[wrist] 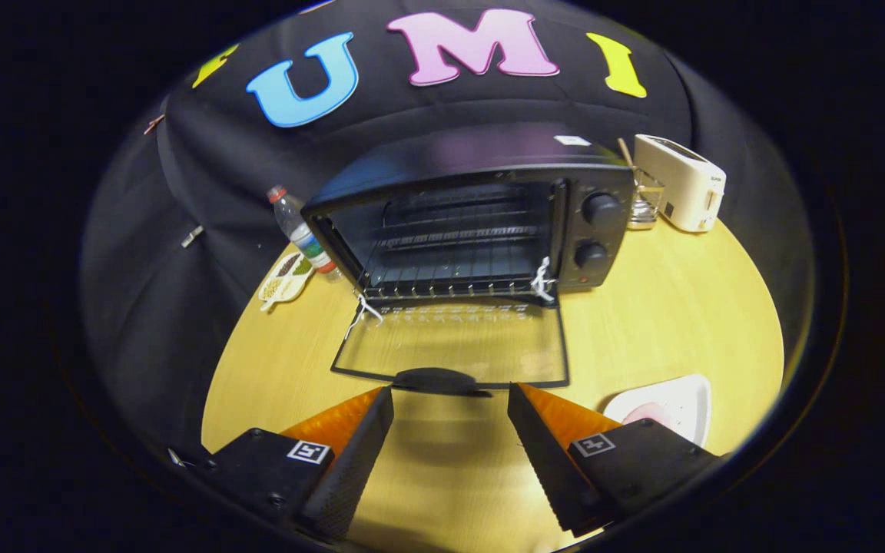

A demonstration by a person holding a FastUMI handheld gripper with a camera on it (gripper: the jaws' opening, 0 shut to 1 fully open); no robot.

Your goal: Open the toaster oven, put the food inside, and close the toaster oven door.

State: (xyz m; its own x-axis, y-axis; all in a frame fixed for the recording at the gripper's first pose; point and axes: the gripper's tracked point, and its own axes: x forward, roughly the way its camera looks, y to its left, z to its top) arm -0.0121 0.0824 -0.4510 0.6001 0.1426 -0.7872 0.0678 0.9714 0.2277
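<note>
A black toaster oven (pixel 481 215) stands at the back of the round wooden table (pixel 681 307). Its glass door (pixel 454 342) lies folded down flat toward me, handle (pixel 436 380) at the near edge. The wire rack (pixel 450 265) inside is bare. My gripper (pixel 450 399) is open, the two fingers spread just short of the door handle with nothing between them. A white plate (pixel 677 403) holding pink food (pixel 646 415) sits on the table just right of my right finger (pixel 538 438).
A white pop-up toaster (pixel 681 183) and a glass (pixel 644 201) stand right of the oven. A plastic bottle (pixel 300 230) and a small patterned mat (pixel 285 280) are at its left. Two black knobs (pixel 600 209) face front on the oven's right.
</note>
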